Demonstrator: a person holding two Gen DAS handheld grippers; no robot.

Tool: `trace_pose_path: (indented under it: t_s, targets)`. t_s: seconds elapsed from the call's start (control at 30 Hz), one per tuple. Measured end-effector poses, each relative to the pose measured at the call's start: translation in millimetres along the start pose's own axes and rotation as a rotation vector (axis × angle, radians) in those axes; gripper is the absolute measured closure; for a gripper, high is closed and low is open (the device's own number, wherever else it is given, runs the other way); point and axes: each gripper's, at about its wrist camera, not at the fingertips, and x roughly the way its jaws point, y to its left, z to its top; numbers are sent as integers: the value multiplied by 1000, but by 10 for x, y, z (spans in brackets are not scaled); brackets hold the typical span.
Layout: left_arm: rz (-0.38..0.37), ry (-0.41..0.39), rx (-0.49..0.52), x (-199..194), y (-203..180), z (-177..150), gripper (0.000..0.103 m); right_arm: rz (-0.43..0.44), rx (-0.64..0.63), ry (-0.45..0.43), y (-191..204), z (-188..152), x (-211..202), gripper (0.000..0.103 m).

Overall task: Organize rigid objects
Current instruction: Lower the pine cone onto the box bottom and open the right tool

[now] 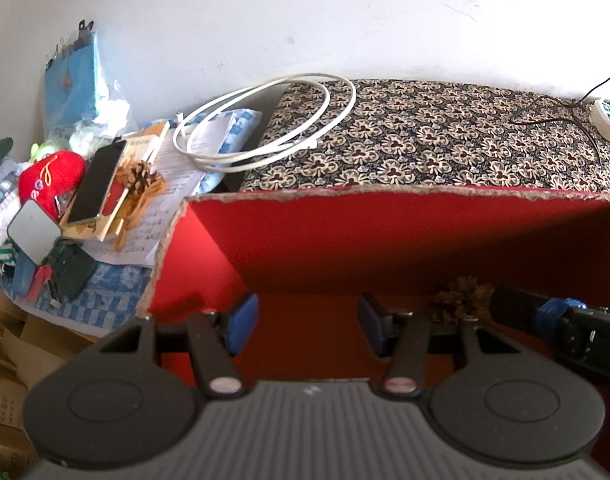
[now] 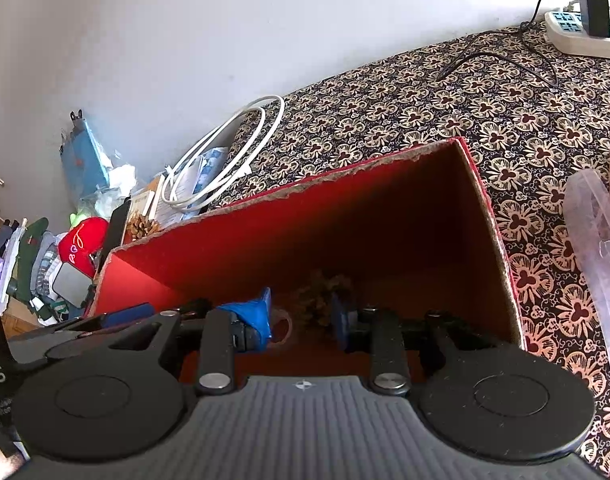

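A red cardboard box with torn rims stands on a patterned cloth; it also shows in the right wrist view. Both grippers reach down into it. My left gripper is open and empty over the red floor. My right gripper is open, with a brown pine cone on the box floor between and just beyond its fingertips. The same cone shows in the left wrist view beside the right gripper's finger. Whether the fingers touch the cone cannot be told.
Left of the box lies a heap: a second pine cone on a book, a phone, a small mirror, a red pouch, a coiled white cable. A power strip and a clear plastic bag lie to the right.
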Motion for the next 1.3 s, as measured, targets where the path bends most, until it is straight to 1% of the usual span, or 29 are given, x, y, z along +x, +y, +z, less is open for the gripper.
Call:
trace_pose_path:
  t_s: [1.0, 1.3]
  targets:
    - [-16, 2, 6, -7, -10, 7, 44, -18, -4, 26, 14, 3, 47, 86]
    - [-9, 3, 14, -10, -23, 7, 43, -11, -8, 41, 9, 8, 63, 85]
